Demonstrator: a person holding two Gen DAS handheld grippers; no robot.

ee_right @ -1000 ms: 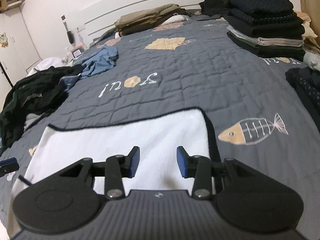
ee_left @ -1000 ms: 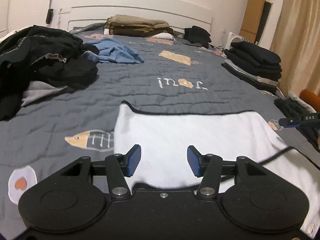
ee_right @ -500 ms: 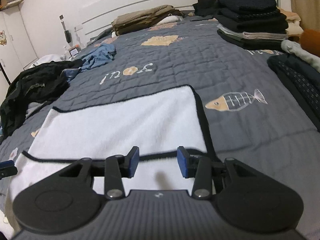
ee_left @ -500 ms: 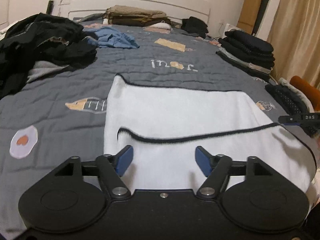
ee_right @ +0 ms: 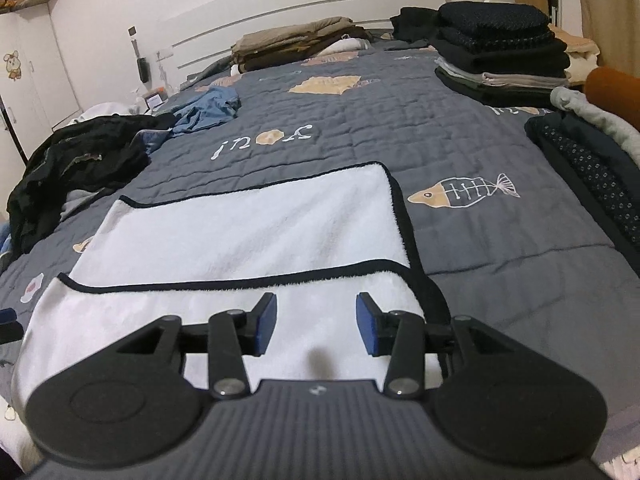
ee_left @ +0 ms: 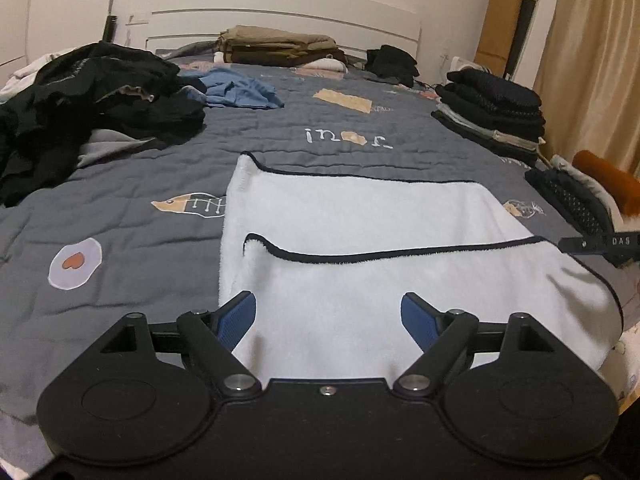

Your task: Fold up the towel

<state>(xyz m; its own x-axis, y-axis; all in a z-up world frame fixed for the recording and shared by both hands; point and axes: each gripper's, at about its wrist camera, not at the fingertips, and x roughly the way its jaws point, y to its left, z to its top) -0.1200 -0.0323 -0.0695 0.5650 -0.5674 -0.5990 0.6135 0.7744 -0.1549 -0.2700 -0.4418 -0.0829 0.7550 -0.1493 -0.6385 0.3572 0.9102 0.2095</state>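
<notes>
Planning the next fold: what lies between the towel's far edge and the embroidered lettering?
Only bare grey quilt between the white towel and lettering; both views show it.

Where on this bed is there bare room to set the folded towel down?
Free quilt lies beyond the towel, around the lettering, and right of it by the fish print. Crowded: the black clothes heap on the left, folded dark stacks on the right, tan pile at the headboard.
</notes>
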